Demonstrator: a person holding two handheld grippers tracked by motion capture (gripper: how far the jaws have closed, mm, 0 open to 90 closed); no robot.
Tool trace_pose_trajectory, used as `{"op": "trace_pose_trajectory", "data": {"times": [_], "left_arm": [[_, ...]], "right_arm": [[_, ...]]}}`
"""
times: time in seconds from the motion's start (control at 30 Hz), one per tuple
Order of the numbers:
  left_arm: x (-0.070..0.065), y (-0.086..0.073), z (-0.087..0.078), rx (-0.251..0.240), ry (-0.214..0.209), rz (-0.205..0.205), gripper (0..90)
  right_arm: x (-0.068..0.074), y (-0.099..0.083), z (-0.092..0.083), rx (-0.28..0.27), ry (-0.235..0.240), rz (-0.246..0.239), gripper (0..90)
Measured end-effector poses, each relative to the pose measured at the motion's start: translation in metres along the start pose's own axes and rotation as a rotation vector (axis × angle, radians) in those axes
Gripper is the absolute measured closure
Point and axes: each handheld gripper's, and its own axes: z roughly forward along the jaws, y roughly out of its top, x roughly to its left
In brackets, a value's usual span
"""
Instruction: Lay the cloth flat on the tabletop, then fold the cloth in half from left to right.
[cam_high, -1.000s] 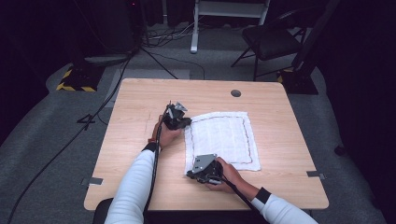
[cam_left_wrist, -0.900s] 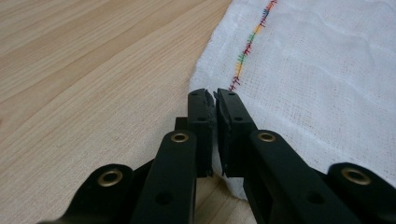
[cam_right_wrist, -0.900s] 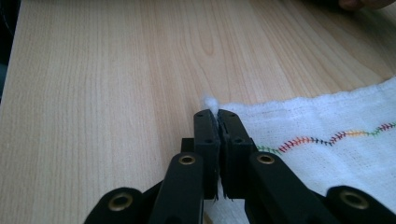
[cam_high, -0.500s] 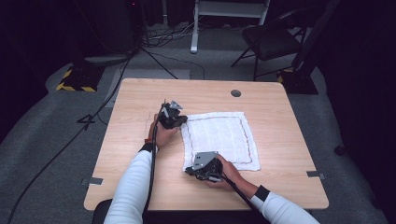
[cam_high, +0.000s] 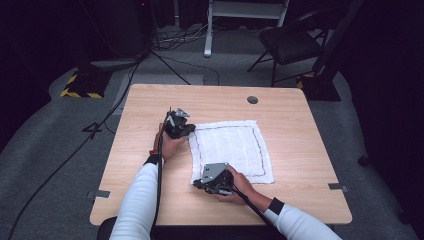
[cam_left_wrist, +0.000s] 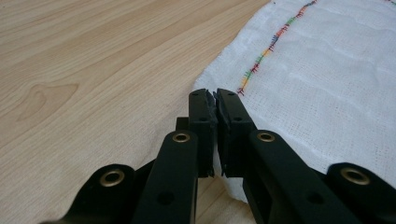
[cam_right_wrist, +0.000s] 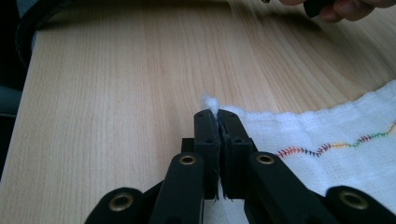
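A white cloth (cam_high: 231, 150) with a wavy line of coloured stitching near its border lies spread flat on the wooden surface (cam_high: 300, 130), roughly in the middle and a little toward the person's side. Its two left corners are both pinched. The left gripper (cam_left_wrist: 215, 95) has its jaws pressed together on the far left corner, the fabric edge caught between the pads. The right gripper (cam_right_wrist: 215, 113) is clamped on the near left corner, with a small tuft of white cloth poking out past its tips.

In the high view the left hand (cam_high: 169, 145) lies low on the surface beside the cloth's far left corner, its forearm in a white sleeve running straight back to the table's near edge. The right hand (cam_high: 241, 184) sits at the cloth's near edge, gripper pointing left, forearm angling in from the lower right.
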Motion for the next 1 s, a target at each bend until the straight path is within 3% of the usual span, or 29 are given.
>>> {"op": "trace_pose_trajectory", "data": {"times": [0.27, 0.7, 1.0], "left_arm": [[0.005, -0.004, -0.010, 0.003, 0.018, -0.005, 85.2], [0.004, 0.005, -0.022, -0.068, 0.015, -0.010, 85.3], [0.002, 0.011, -0.028, -0.080, 0.029, -0.002, 85.3]], "right_arm": [[0.001, 0.006, 0.000, -0.013, 0.001, -0.027, 87.8], [-0.003, 0.008, -0.019, -0.059, -0.035, -0.026, 87.9], [-0.001, 0.011, -0.028, -0.082, -0.069, -0.030, 87.9]]}}
